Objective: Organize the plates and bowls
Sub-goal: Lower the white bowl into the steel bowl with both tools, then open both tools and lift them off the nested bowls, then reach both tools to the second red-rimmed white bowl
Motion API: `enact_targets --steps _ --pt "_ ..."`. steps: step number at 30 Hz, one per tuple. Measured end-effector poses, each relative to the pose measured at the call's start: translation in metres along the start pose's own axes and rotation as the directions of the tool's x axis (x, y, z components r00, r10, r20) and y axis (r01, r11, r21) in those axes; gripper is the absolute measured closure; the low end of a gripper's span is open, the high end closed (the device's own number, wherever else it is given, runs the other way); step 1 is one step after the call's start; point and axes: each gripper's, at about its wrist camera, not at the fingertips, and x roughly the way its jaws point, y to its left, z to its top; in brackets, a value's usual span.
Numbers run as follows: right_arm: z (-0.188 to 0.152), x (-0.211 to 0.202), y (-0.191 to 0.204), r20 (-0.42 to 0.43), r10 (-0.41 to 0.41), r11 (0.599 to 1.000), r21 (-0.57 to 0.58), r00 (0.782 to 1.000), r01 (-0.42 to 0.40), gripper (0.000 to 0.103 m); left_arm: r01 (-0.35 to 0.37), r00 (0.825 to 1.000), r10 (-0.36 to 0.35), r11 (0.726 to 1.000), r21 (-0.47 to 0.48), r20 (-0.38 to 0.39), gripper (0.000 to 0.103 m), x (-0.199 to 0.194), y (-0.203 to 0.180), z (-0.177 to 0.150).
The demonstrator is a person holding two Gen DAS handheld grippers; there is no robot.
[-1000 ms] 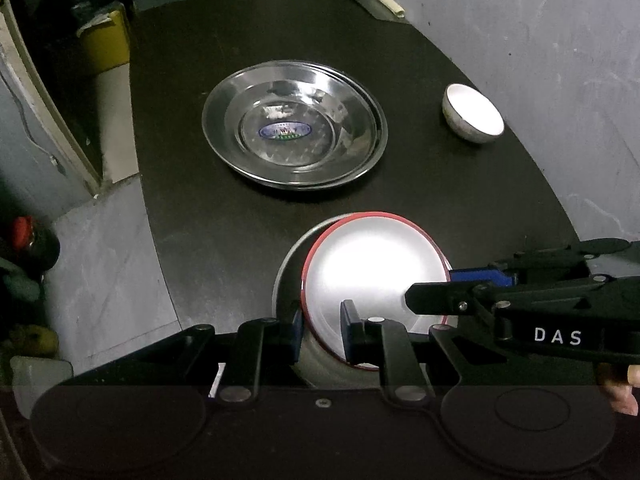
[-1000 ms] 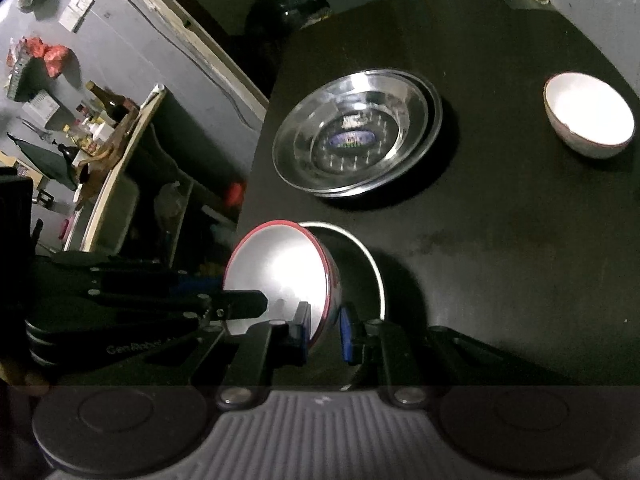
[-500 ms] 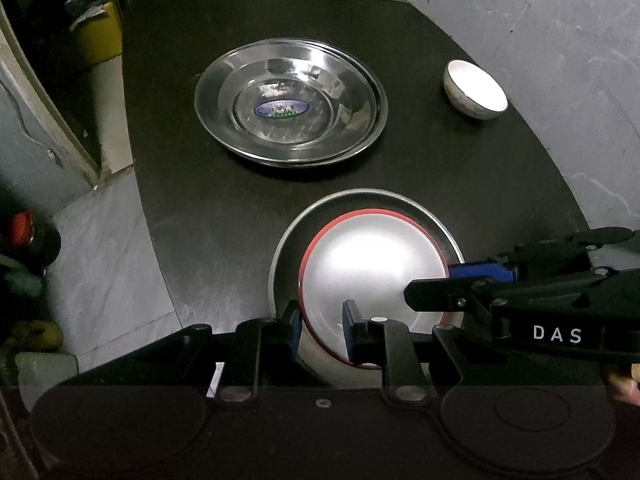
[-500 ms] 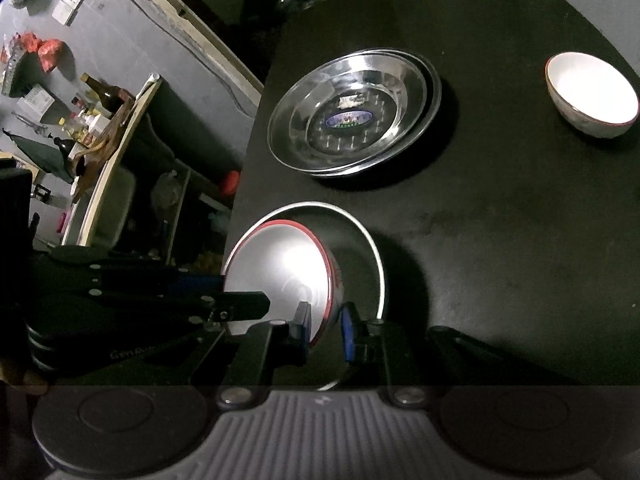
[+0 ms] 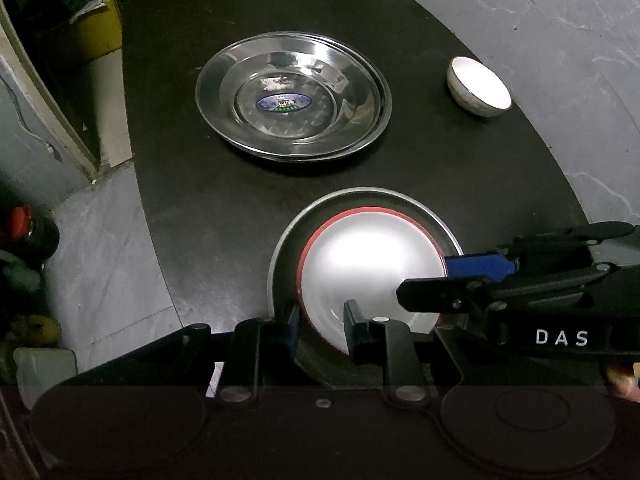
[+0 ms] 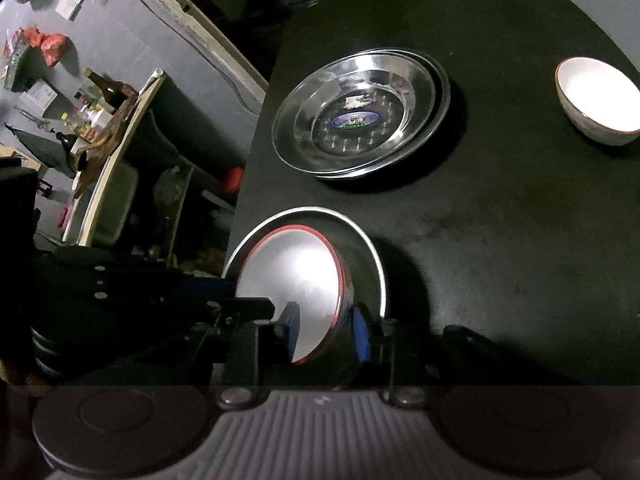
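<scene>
A red-rimmed white bowl (image 5: 372, 268) sits inside a steel plate (image 5: 320, 212) at the near edge of the black table; it also shows in the right wrist view (image 6: 292, 280). My left gripper (image 5: 320, 326) is shut on the bowl's near rim. My right gripper (image 6: 326, 332) is shut on the bowl's rim from the other side, and it reaches in from the right in the left wrist view (image 5: 476, 276). A stack of steel plates (image 5: 292, 96) lies farther back. A small white bowl (image 5: 480, 90) stands at the far right.
The black table (image 5: 460, 168) curves off at left and right over a grey floor (image 5: 104, 240). A yellow bin (image 5: 100, 32) stands far left. A shelf with bottles (image 6: 96, 104) is left of the table.
The red-rimmed bowl, held by both grippers, has come down and back into the steel plate beneath it. Both cameras have drawn slightly back from the far plates.
</scene>
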Motion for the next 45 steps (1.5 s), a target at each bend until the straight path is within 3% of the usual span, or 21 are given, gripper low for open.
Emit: enact_targets --steps 6,12,17,22,25,29,31,33,38,40,42,43,45 --pt "0.000 -0.003 0.007 0.005 -0.037 0.999 -0.037 0.999 0.037 0.070 0.002 1.000 -0.002 1.000 -0.005 0.004 0.079 -0.001 0.002 -0.001" --pt "-0.001 -0.008 0.016 0.024 -0.067 0.993 -0.091 0.997 0.069 0.063 0.004 1.000 -0.004 1.000 0.030 0.030 0.073 -0.009 0.000 -0.002" --pt "-0.002 -0.014 0.016 0.040 -0.060 0.993 -0.098 0.997 0.064 0.060 0.000 0.998 -0.006 0.996 0.086 0.060 0.064 -0.019 -0.004 -0.004" --pt "-0.003 -0.027 0.012 0.090 -0.045 0.995 -0.087 0.995 0.053 0.052 -0.035 0.994 0.023 0.993 0.114 0.103 0.045 -0.031 -0.005 0.001" --pt "-0.004 -0.035 0.009 0.128 -0.069 0.994 -0.077 0.989 0.079 0.050 -0.065 0.990 0.047 0.989 0.135 0.132 0.039 -0.036 -0.004 0.007" --pt "-0.005 -0.048 -0.001 0.200 -0.092 0.995 -0.028 0.975 0.099 0.035 -0.137 0.976 0.104 0.977 0.165 0.192 0.033 -0.038 -0.009 0.019" --pt "-0.006 -0.053 -0.009 0.236 -0.109 0.994 0.016 0.966 0.108 0.026 -0.192 0.956 0.147 0.967 0.165 0.253 0.020 -0.039 -0.015 0.026" --pt "-0.008 -0.057 -0.019 0.272 -0.150 0.988 0.070 0.951 0.136 0.017 -0.231 0.931 0.167 0.958 0.172 0.323 0.014 -0.040 -0.022 0.031" --pt "-0.017 -0.067 -0.040 0.345 -0.269 0.960 0.171 0.899 0.222 0.008 -0.215 0.874 0.106 0.959 0.182 0.475 0.001 -0.034 -0.044 0.052" --pt "-0.025 -0.072 -0.048 0.389 -0.325 0.943 0.207 0.862 0.262 0.000 -0.156 0.866 0.052 0.973 0.170 0.498 0.001 -0.028 -0.054 0.066" --pt "-0.030 -0.075 -0.057 0.419 -0.371 0.925 0.248 0.829 0.288 0.000 -0.109 0.859 0.010 0.981 0.163 0.512 0.001 -0.021 -0.067 0.079" --pt "-0.033 -0.077 -0.062 0.426 -0.387 0.917 0.273 0.818 0.292 0.000 -0.091 0.855 -0.009 0.982 0.168 0.519 0.001 -0.018 -0.072 0.086" --pt "-0.035 -0.080 -0.072 0.425 -0.411 0.901 0.322 0.806 0.290 0.000 -0.069 0.861 -0.042 0.978 0.197 0.506 0.001 -0.008 -0.081 0.098"
